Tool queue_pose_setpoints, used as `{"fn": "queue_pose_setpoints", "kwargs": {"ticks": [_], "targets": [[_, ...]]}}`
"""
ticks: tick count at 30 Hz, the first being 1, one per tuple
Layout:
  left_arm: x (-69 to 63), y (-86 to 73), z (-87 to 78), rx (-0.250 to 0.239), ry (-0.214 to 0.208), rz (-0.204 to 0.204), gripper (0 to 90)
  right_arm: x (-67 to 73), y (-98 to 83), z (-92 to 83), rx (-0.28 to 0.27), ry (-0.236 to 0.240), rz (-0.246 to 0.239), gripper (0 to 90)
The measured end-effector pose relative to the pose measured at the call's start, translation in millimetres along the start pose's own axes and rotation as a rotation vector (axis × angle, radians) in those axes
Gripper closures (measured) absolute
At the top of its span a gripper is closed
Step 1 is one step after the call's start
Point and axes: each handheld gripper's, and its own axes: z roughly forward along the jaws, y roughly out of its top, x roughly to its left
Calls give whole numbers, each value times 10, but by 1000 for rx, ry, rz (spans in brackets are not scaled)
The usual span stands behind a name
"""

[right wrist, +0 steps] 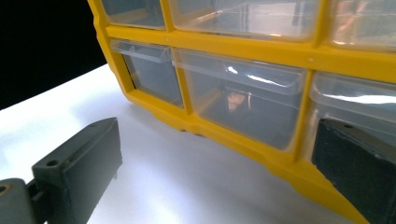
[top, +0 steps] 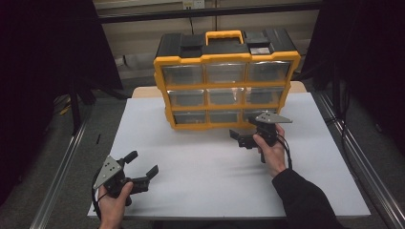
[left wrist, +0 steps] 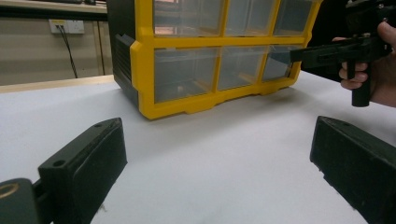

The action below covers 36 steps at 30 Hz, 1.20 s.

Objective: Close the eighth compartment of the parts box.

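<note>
The drawer cabinet (top: 227,78) stands on the white worktop (top: 205,162) just ahead of the right hand-held gripper (top: 241,136), whose jaws gape wide and empty before its bottom-row drawers (right wrist: 243,105). The left hand-held gripper (top: 142,163), also wide open, rests well apart.

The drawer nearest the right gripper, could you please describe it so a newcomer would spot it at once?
On the white table stands a yellow-and-black organiser with nine clear drawers. Look along its bottom row: the target drawer is rightmost, directly beside the right gripper.

Glossy yellow plastic organizer (top: 227,86), clear plastic drawers (right wrist: 243,100), matt white table (top: 215,171)
</note>
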Motion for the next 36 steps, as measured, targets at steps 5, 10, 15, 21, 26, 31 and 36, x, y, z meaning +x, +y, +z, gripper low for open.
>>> {"fn": "queue_pose_setpoints", "kwargs": {"ticks": [5,10,15,21,26,31,36], "targets": [[6,3,3,1,1,6,35,-3,-22,-120,-9,-5,-3,15],[-2,3,10,3,5,-1,35,-6,-58,-245,-1,-11,-5,16],[3,5,13,5,2,3,35,-11,-72,-378,-15,-27,-8,21],[-5,6,24,2,2,-3,35,-37,-120,-515,-16,-43,-3,24],[9,6,19,7,-5,6,35,-65,-158,-640,-18,-64,-13,26],[-8,7,25,1,-1,-4,35,-92,-224,-750,-11,-81,-9,25],[10,8,12,15,-1,13,35,-104,-254,-882,-21,-103,-15,26]]}}
